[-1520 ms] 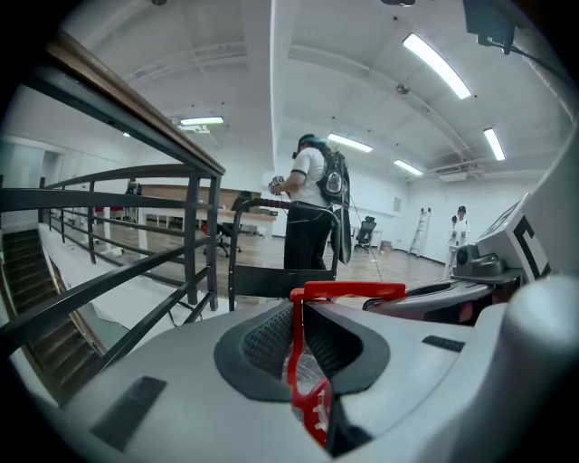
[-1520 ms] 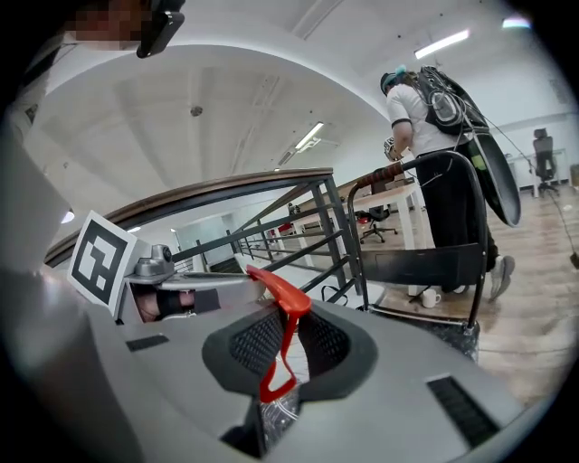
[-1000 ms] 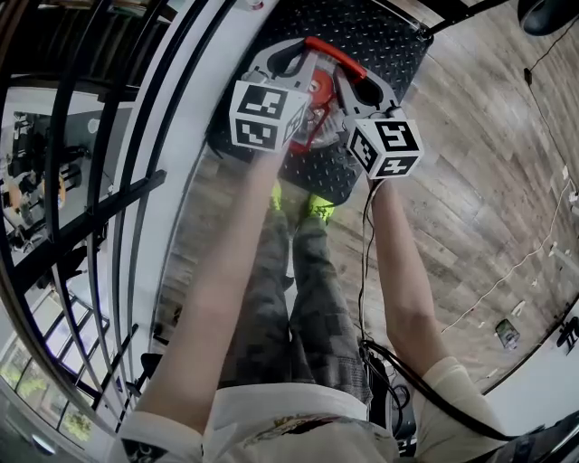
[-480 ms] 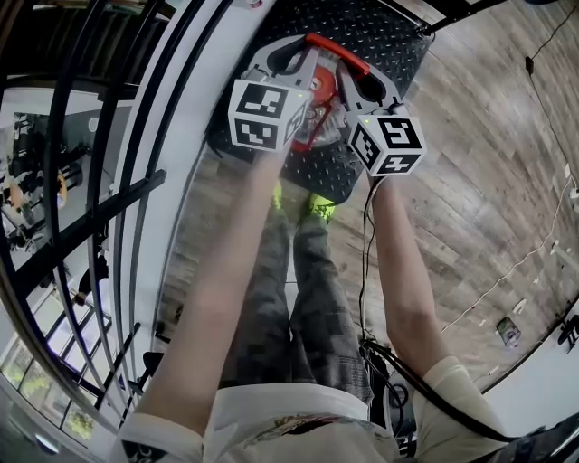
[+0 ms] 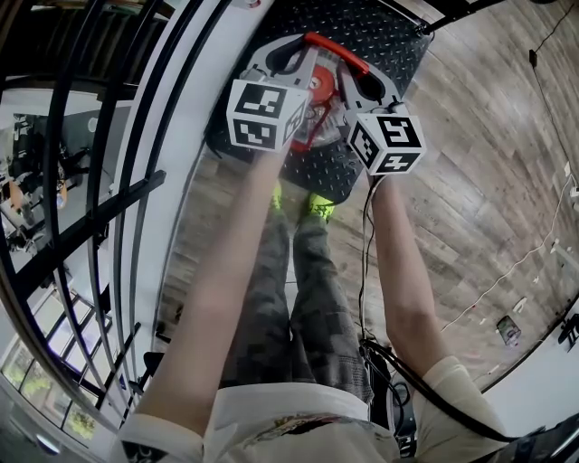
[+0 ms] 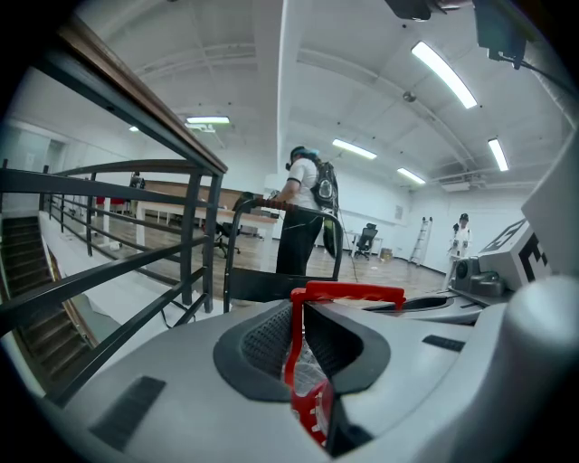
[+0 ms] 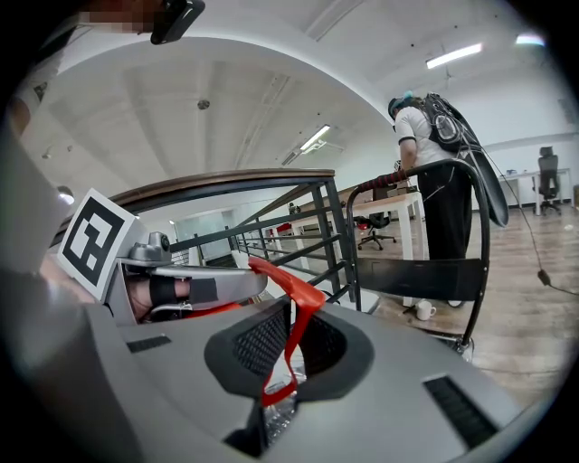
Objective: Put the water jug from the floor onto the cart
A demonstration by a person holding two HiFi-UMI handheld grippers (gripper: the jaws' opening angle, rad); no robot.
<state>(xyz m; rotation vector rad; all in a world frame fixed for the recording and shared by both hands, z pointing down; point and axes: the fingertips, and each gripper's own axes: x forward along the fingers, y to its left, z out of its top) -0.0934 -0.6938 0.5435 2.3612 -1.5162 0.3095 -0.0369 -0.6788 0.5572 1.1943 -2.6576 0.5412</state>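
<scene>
The water jug hangs over the cart's black tread-plate deck (image 5: 371,27); of the jug I see its red carry handle (image 5: 336,49) and red cap (image 5: 318,87), the body hidden under the grippers. My left gripper (image 5: 288,58) is shut on the handle's left end, the red strap (image 6: 348,292) pinched between its jaws (image 6: 303,362) with clear plastic below. My right gripper (image 5: 364,87) is shut on the handle's right end, the red strap (image 7: 288,280) running through its jaws (image 7: 285,362). The left gripper (image 7: 181,289) shows beside it.
A black metal railing (image 5: 99,208) and a white ledge run along the left. A black cart frame with a tube handle (image 7: 475,181) stands ahead, a person (image 6: 303,217) behind it, a white mug (image 7: 423,310) on the wooden floor. A cable (image 5: 507,271) trails at right.
Almost nothing: the right gripper's marker cube has edged slightly toward the handle. Arms, jug and left gripper hold their place.
</scene>
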